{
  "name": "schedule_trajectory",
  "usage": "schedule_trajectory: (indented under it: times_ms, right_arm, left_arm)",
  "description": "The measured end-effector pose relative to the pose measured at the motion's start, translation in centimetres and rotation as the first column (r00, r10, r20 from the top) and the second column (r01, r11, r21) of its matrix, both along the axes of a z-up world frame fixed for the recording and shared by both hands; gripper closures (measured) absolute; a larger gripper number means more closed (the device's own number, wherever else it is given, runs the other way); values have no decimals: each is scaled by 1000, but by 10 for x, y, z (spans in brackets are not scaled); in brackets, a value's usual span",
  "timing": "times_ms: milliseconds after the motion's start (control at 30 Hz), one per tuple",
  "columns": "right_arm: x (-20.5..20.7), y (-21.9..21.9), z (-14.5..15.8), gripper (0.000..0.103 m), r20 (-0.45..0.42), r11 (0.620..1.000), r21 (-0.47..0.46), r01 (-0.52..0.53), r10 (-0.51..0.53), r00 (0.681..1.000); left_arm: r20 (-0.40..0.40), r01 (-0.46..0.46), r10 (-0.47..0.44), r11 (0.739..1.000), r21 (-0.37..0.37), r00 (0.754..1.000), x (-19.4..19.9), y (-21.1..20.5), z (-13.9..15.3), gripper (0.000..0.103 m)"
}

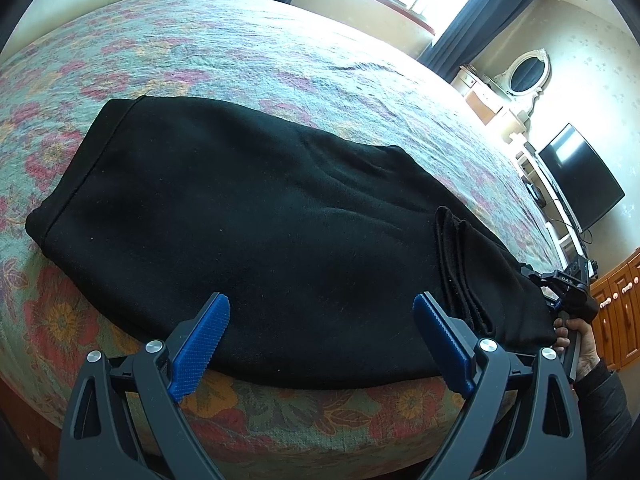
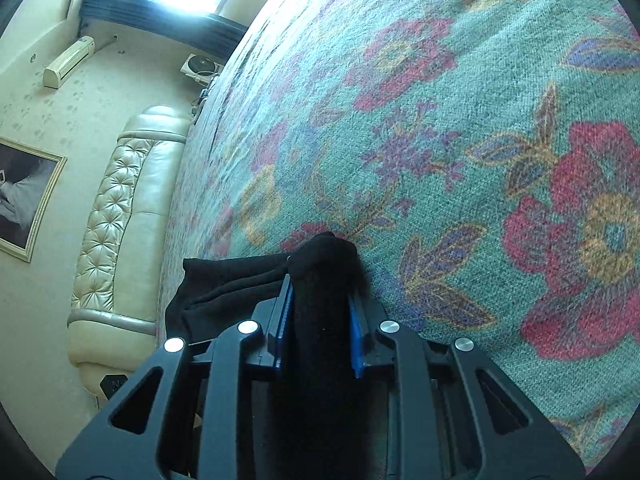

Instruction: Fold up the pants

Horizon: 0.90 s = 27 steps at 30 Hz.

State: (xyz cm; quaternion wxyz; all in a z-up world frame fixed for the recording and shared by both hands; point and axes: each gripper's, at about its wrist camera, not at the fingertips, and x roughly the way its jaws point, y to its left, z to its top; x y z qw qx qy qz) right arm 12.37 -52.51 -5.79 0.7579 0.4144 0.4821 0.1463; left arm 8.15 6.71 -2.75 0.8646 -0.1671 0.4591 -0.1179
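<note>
Black pants (image 1: 248, 220) lie flat across the near edge of the bed, with layered cuffs (image 1: 460, 264) at the right end. My left gripper (image 1: 320, 336) is open and empty, just above the pants' near edge. My right gripper (image 2: 320, 292) is shut on a bunch of the black pants (image 2: 320, 264), held against the bedspread. In the left wrist view its body (image 1: 572, 288) and the holding hand show at the pants' right end.
A floral teal bedspread (image 1: 280, 60) covers the bed. A cream padded headboard (image 2: 116, 208) lies beyond. A TV (image 1: 580, 176), a mirror dresser (image 1: 520, 76) and a wooden cabinet (image 1: 620, 312) stand to the right.
</note>
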Motion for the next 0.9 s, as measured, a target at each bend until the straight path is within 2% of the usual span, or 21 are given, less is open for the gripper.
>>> schedule_trajectory:
  times_ms: [100, 167, 233, 333, 433, 600, 733, 800, 900]
  right_arm:
    - [-8, -4, 2, 69, 38, 1000, 8, -7, 6, 999]
    - [-15, -5, 9, 56, 53, 1000, 5, 11, -11, 999]
    - [-25, -7, 21, 44, 83, 997, -62, 56, -50, 995]
    - [-41, -5, 41, 42, 128, 978, -188, 92, -69, 989]
    - [-57, 2, 55, 41, 158, 963, -253, 96, -57, 986]
    - [-70, 15, 70, 40, 169, 965, -242, 102, -62, 984]
    - [-73, 38, 90, 38, 219, 971, -221, 92, -42, 975]
    - [-74, 51, 100, 34, 243, 972, -222, 77, -21, 970]
    - [-77, 68, 107, 33, 256, 976, -213, 40, 16, 967]
  left_arm:
    - [2, 2, -2, 1000, 10, 1000, 0, 0, 0, 11]
    - [1, 1, -1, 1000, 8, 1000, 0, 1, 0, 11]
    - [-1, 0, 0, 1000, 1, 1000, 0, 2, 1, 11]
    - [-5, -4, 4, 1000, -13, 1000, 0, 6, 3, 11]
    - [-14, -2, 1, 999, -36, 1000, -1, 16, 6, 11]
    - [48, -9, 12, 997, -73, 999, -1, 58, 29, 11]
    - [87, -54, 56, 998, -28, 995, 8, 116, 36, 11]
    - [60, -79, 81, 996, -30, 995, 18, 146, 29, 11]
    - [-20, -101, 100, 990, -95, 995, 36, 181, 10, 11]
